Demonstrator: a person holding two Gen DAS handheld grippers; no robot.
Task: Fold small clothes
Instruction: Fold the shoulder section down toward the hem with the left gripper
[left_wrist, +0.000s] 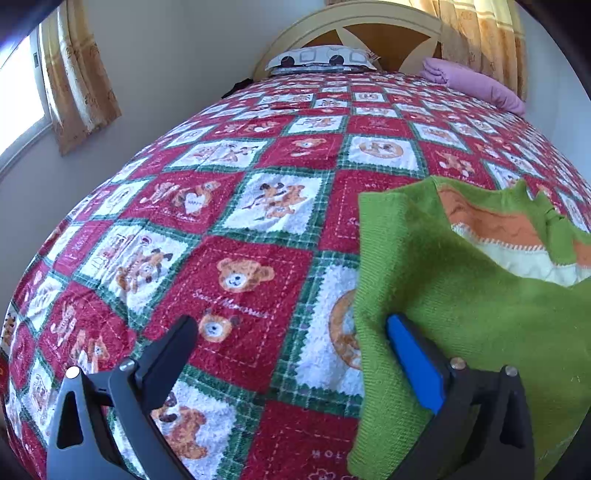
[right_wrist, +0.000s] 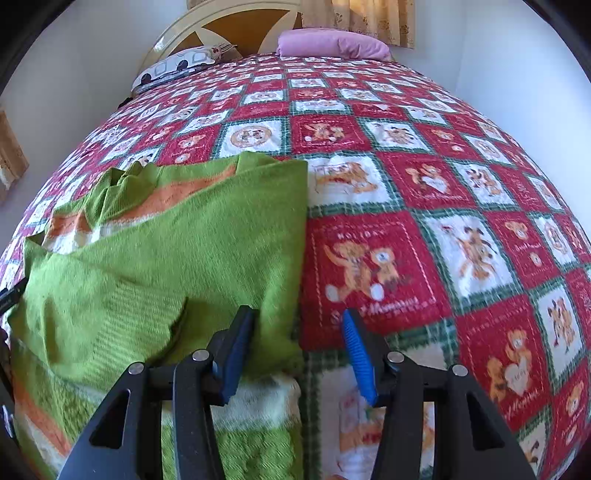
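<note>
A small green knitted sweater (left_wrist: 461, 314) with orange and cream bands lies partly folded on the teddy-bear quilt (left_wrist: 240, 221). In the left wrist view my left gripper (left_wrist: 291, 321) is open; its right finger rests over the sweater's left edge, its left finger over the quilt. In the right wrist view the sweater (right_wrist: 166, 258) fills the left half. My right gripper (right_wrist: 297, 314) is open, straddling the sweater's right edge, left finger above the cloth, right finger above the quilt.
The red, white and green quilt (right_wrist: 424, 221) covers the whole bed. A patterned pillow (left_wrist: 321, 59) and a folded purple cloth (left_wrist: 472, 83) lie by the headboard. A window with curtains (left_wrist: 74, 81) is at the left wall.
</note>
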